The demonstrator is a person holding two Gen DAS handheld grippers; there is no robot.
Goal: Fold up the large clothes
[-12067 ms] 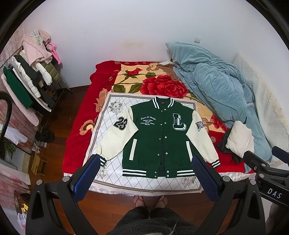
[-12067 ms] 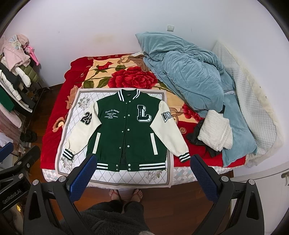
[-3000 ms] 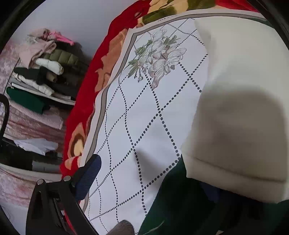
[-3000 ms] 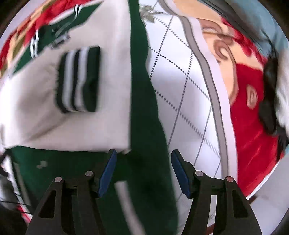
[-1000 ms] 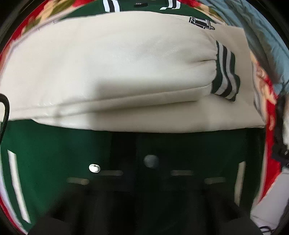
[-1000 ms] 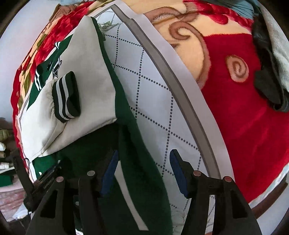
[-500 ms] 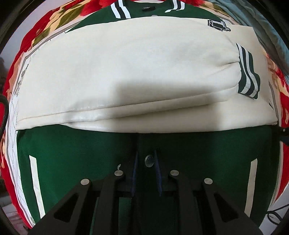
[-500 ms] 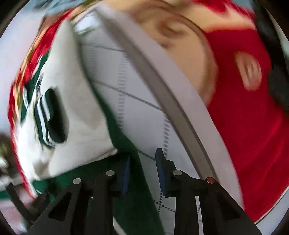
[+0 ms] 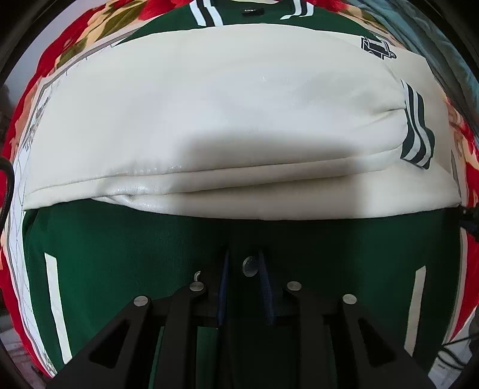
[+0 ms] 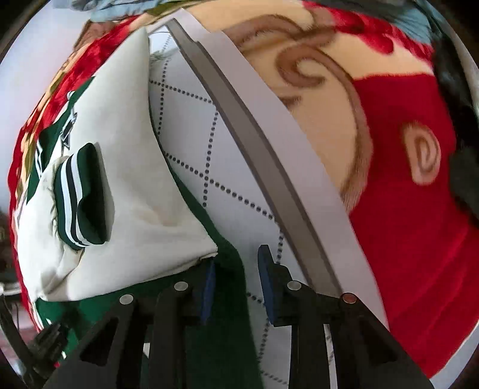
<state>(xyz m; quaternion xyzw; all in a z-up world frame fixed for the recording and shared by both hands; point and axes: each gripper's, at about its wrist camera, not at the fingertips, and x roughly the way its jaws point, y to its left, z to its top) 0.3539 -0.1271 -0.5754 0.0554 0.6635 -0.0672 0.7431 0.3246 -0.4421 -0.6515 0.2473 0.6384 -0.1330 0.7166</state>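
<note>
**Jacket gripped at hem, sleeves folded across**

The jacket [image 9: 125, 257] lies front-up on a quilted mat [image 10: 227, 167] spread over the red floral blanket [image 10: 419, 209] on the bed. In the left wrist view its collar [image 9: 251, 12] points away from the camera and the hem is nearest, so the long axis runs straight ahead from the gripper. Both cream sleeves [image 9: 227, 119] are folded across the chest, lying crosswise to that axis, one stacked on the other, with a striped cuff [image 9: 416, 131] at the right edge.

The left gripper [image 9: 244, 287] sits at the middle of the hem on the snap placket. Its blue pads are drawn close together with a band of green fabric and a snap [image 9: 250, 266] between them, pinching the jacket.

The right gripper [image 10: 236, 281] is at the jacket's right side edge, below the folded sleeves. Its jaws are narrowed, with the green edge running between the pads; the near pad touches the cloth, but the far pad seems to sit over the mat, so a firm pinch cannot be confirmed. The cuff [image 10: 80, 197] shows left of it.
</note>
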